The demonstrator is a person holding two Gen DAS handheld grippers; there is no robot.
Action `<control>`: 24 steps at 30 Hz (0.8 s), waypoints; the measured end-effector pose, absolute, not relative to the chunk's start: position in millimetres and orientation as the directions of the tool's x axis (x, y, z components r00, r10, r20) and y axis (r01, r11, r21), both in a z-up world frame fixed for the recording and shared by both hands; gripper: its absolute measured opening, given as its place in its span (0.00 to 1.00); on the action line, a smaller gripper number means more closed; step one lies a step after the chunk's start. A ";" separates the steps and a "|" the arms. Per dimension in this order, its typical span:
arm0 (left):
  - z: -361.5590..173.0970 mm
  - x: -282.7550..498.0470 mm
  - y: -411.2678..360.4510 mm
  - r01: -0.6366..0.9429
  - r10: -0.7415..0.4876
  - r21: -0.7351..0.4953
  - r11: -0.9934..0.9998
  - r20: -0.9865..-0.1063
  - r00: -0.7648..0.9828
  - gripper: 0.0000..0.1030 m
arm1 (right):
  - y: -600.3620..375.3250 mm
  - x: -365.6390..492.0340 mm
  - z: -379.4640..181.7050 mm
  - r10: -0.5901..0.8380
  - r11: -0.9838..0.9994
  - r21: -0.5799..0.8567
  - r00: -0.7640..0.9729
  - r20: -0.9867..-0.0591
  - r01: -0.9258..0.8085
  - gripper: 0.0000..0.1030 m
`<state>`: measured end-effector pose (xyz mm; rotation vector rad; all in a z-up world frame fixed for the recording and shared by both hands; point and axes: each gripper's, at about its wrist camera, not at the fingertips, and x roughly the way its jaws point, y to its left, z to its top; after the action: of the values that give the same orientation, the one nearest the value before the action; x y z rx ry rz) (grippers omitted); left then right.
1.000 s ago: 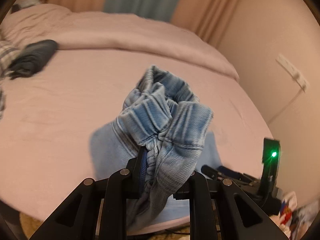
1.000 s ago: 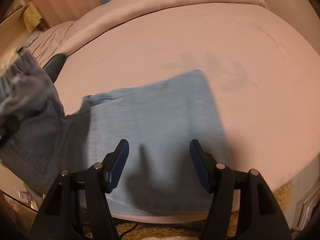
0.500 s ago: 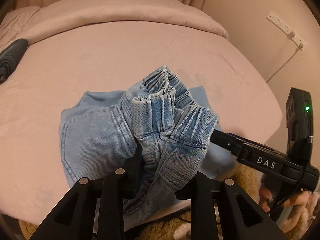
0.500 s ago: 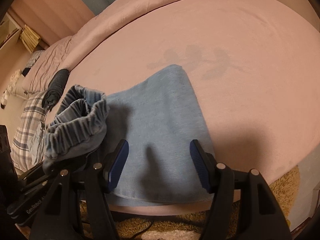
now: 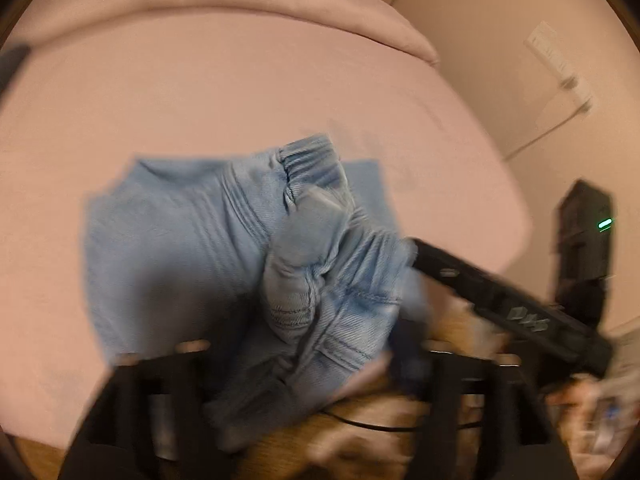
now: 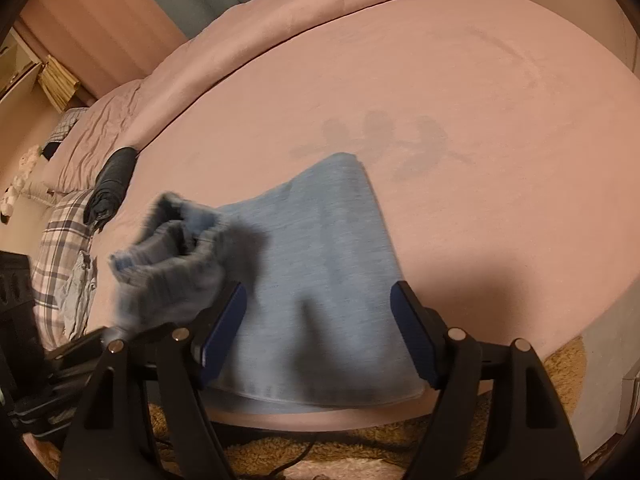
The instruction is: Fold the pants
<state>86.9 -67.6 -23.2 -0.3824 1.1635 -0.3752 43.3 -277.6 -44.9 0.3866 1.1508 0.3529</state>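
Observation:
Light blue denim pants (image 5: 172, 248) lie on the pink bed, partly folded, legs flat (image 6: 328, 264). In the blurred left wrist view my left gripper (image 5: 312, 344) is low over the near bed edge, its jaws standing apart around the bunched elastic waistband (image 5: 320, 248), which droops between them. The waistband shows in the right wrist view (image 6: 176, 248) at the left, bunched and blurred. My right gripper (image 6: 320, 332) is open and empty, its blue pads (image 6: 224, 328) hovering just above the folded legs near the bed edge. It also appears in the left wrist view (image 5: 500, 296).
The pink bed (image 6: 480, 80) stretches beyond the pants. A dark rolled garment (image 6: 112, 176) and plaid clothes (image 6: 60, 248) lie at the far left. A tan shaggy rug (image 6: 360, 452) and a cable lie below the bed edge. A wall with a power strip (image 5: 560, 68) stands right.
My left gripper has carried the waistband over onto the folded legs and lowered it; its jaws have spread apart. The right gripper stays open, nearly still.

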 end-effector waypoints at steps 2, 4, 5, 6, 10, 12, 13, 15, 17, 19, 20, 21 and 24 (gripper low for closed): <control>-21.7 85.1 -63.1 0.079 -0.515 -0.527 0.846 -0.770 0.376 0.81 | -274.9 42.9 -43.3 0.463 0.881 0.466 0.367 -0.807 -0.084 0.73; -19.6 84.4 -60.9 0.076 -0.492 -0.504 0.860 -0.782 0.383 0.81 | -274.7 42.8 -44.2 0.463 0.881 0.465 0.365 -0.808 -0.087 0.73; -17.7 83.4 -57.9 0.070 -0.472 -0.486 0.871 -0.789 0.394 0.81 | -274.3 42.9 -44.8 0.464 0.880 0.468 0.361 -0.809 -0.084 0.73; -16.5 82.1 -55.7 0.067 -0.461 -0.477 0.876 -0.790 0.404 0.81 | -274.0 43.2 -45.6 0.468 0.878 0.472 0.357 -0.808 -0.081 0.73; -9.9 76.0 -39.0 0.011 -0.338 -0.375 0.927 -0.821 0.460 0.83 | -270.2 43.0 -45.2 0.503 0.858 0.506 0.337 -0.796 -0.086 0.75; -10.2 69.8 -26.7 -0.036 -0.259 -0.313 0.949 -0.839 0.479 0.83 | -264.4 42.4 -42.6 0.526 0.845 0.525 0.327 -0.785 -0.099 0.77; -11.6 69.0 -22.9 -0.052 -0.240 -0.300 0.952 -0.843 0.481 0.83 | -261.4 42.2 -41.8 0.527 0.845 0.525 0.328 -0.784 -0.103 0.78; -16.9 66.8 -12.6 -0.093 -0.211 -0.288 0.953 -0.853 0.477 0.83 | -255.4 43.1 -40.2 0.528 0.845 0.523 0.326 -0.784 -0.111 0.78; -20.5 64.9 -4.9 -0.123 -0.194 -0.283 0.951 -0.859 0.474 0.83 | -254.1 43.9 -37.6 0.543 0.835 0.540 0.319 -0.777 -0.105 0.78; -25.3 62.5 4.8 -0.154 -0.178 -0.278 0.948 -0.864 0.470 0.83 | -255.2 44.0 -30.8 0.572 0.814 0.570 0.329 -0.751 -0.113 0.80; -26.6 61.0 10.0 -0.165 -0.172 -0.277 0.947 -0.867 0.467 0.83 | -255.6 43.8 -29.4 0.583 0.806 0.581 0.330 -0.742 -0.116 0.80; -28.6 60.5 14.2 -0.178 -0.166 -0.275 0.945 -0.870 0.464 0.83 | -254.6 44.2 -28.2 0.595 0.797 0.593 0.324 -0.735 -0.118 0.81; -35.1 58.1 26.4 -0.220 -0.153 -0.280 0.934 -0.874 0.462 0.83 | -243.3 43.3 -30.6 0.601 0.796 0.587 0.300 -0.741 -0.145 0.88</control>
<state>58.1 26.4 -35.1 -0.3812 1.0973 0.0423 43.3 -243.3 -30.6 0.4559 1.1699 0.5183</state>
